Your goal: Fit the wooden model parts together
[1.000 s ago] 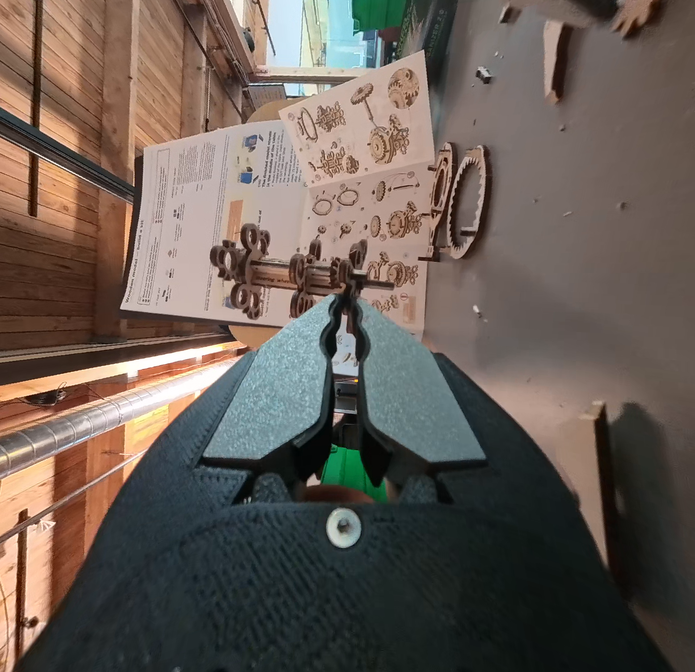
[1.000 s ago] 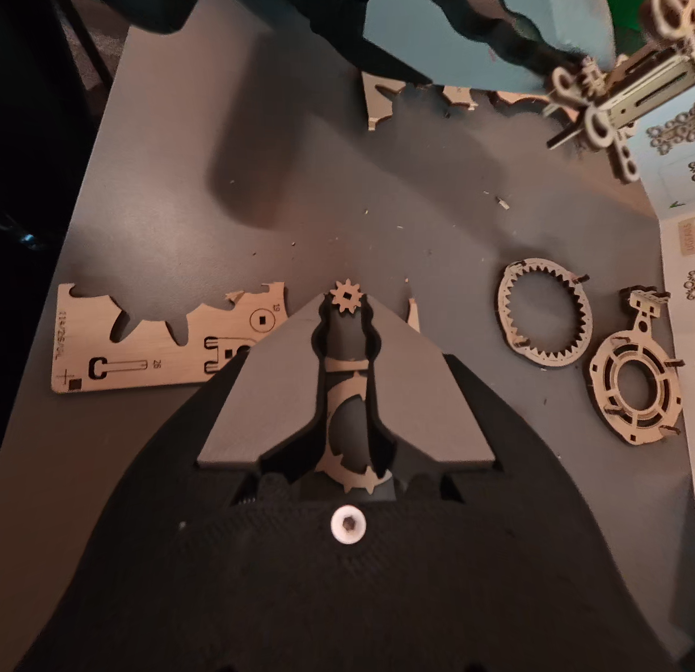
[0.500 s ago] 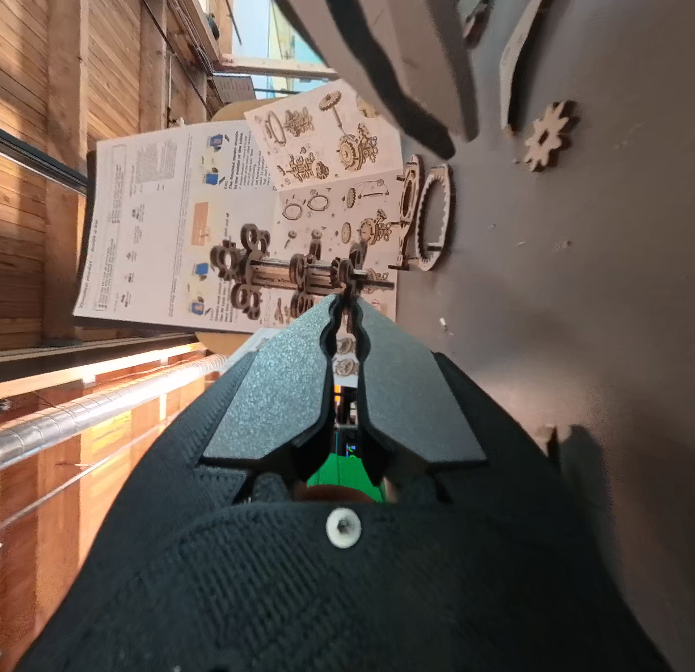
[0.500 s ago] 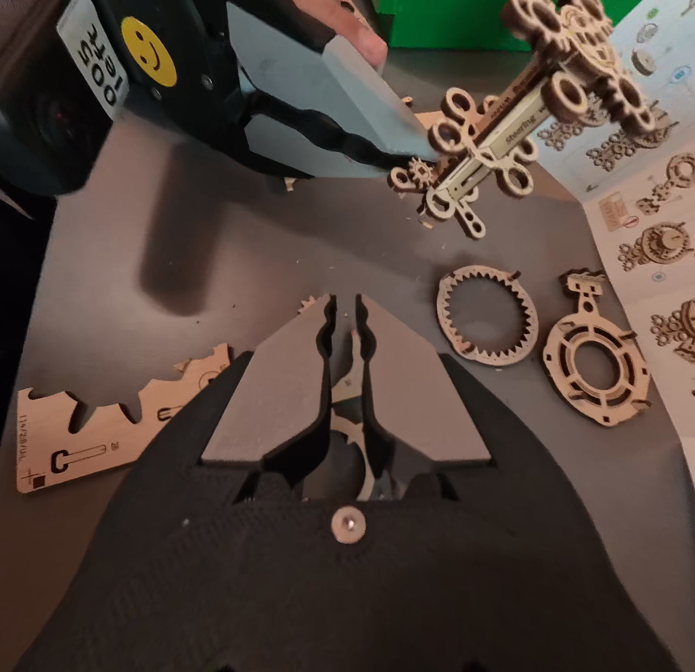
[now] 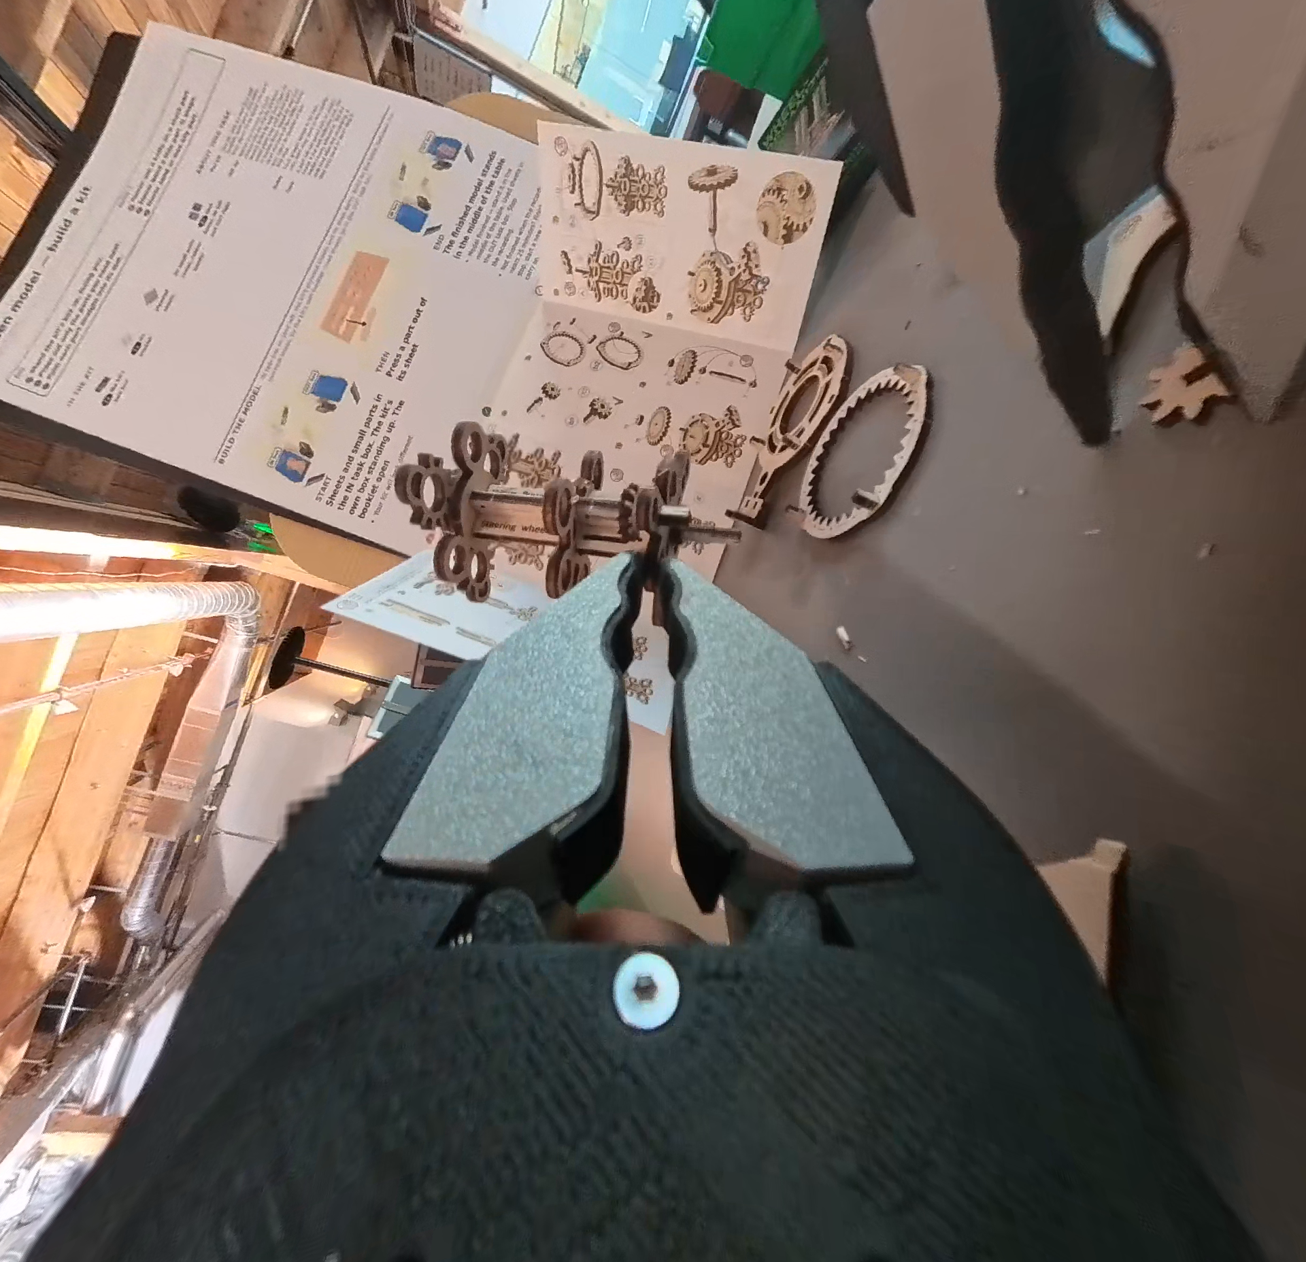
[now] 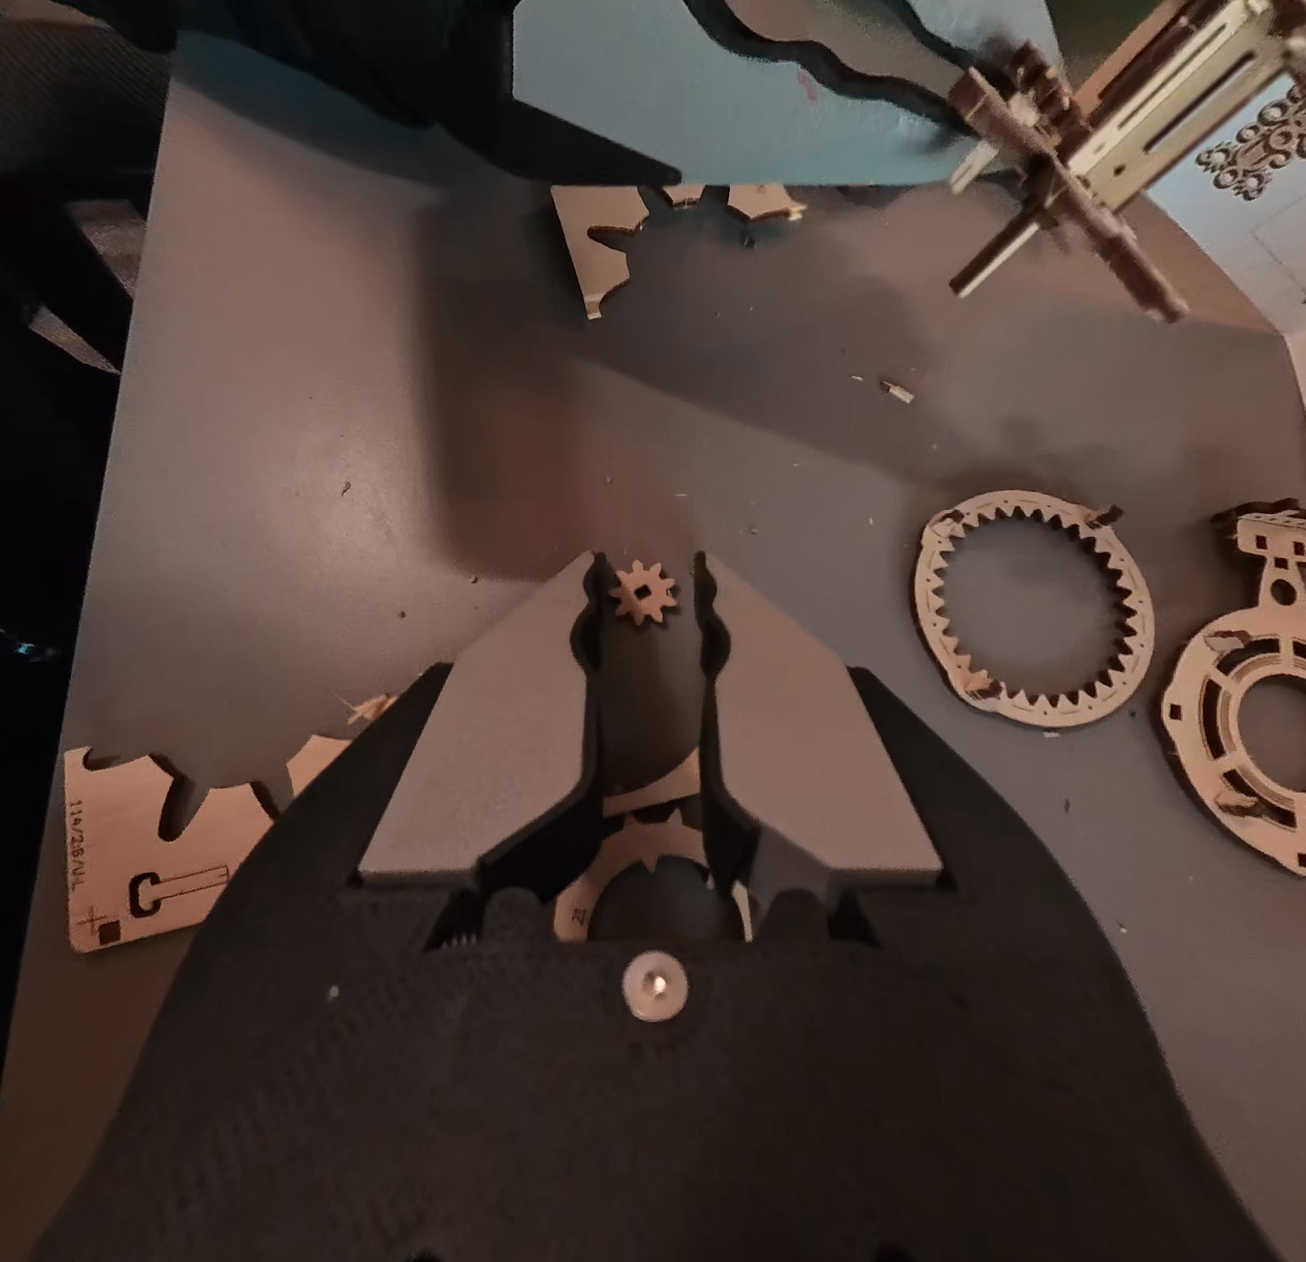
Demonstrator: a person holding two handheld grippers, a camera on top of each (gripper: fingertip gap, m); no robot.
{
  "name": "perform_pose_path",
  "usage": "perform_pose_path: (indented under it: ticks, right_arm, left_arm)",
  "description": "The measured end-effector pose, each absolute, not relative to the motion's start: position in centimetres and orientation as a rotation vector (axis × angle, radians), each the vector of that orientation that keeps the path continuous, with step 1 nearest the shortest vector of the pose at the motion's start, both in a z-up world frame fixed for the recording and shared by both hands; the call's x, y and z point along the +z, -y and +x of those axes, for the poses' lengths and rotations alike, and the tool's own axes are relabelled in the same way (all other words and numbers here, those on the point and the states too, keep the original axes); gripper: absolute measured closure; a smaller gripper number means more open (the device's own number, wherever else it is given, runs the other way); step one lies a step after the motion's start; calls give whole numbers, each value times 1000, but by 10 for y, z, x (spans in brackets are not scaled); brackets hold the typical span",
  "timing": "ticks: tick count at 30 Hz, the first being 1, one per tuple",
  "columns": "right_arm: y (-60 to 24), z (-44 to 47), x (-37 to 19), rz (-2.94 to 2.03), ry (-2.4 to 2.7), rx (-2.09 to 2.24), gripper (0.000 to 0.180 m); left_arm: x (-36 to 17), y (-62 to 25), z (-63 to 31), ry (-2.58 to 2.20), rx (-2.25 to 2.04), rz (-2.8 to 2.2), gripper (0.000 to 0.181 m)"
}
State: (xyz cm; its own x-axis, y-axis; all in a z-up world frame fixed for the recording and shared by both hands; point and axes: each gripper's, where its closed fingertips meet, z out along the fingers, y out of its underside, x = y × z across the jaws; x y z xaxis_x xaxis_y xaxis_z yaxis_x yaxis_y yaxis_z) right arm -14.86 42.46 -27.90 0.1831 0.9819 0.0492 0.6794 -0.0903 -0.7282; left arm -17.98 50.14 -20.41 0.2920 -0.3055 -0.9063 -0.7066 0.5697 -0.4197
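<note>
Small gear (image 6: 644,594) lies flat on the surface (image 6: 353,416), bracketed by the right gripper (image 6: 646,578), jaws parted, for pickup. The shaft assembly (image 5: 565,514) is held aloft in the left gripper (image 5: 654,578), jaws clamped, to receive it

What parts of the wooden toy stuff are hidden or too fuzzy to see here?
- Wooden sheet, right wrist view: its right part is hidden under the right gripper.
- Round frame piece, right wrist view: cut off by the right edge.
- Wooden assembly, right wrist view: blurred and cut off at the top corner.
- Small gear, left wrist view: partly covered by the other gripper's finger.
</note>
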Motion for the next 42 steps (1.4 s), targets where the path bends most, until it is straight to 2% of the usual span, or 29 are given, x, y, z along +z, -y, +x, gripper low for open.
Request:
perform_pose_path:
  ticks: [3,8,14,21,26,31,42]
  right_arm:
    - [-428,-150,-279,-1847,1543,611,159]
    - [-436,-152,-279,-1858,1516,581,171]
    - [-437,-141,-276,-1845,1518,583,152]
    - [-433,-136,-272,-1837,1538,578,146]
    - [-434,-133,-258,-1813,1476,651,147]
    - [-430,-133,-267,-1834,1522,636,147]
    - [-419,-134,-272,-1820,1595,645,145]
  left_arm:
    - [-205,-500,-177,-1305,329,-985,181]
    - [-207,-495,-169,-1332,349,-958,181]
    - [-214,-490,-164,-1403,508,-853,181]
    - [-215,-491,-165,-1390,448,-907,181]
    - [-213,-491,-166,-1349,261,-1002,181]
    - [-209,-488,-167,-1314,102,-1052,181]
    - [-206,-480,-162,-1308,-6,-1035,181]
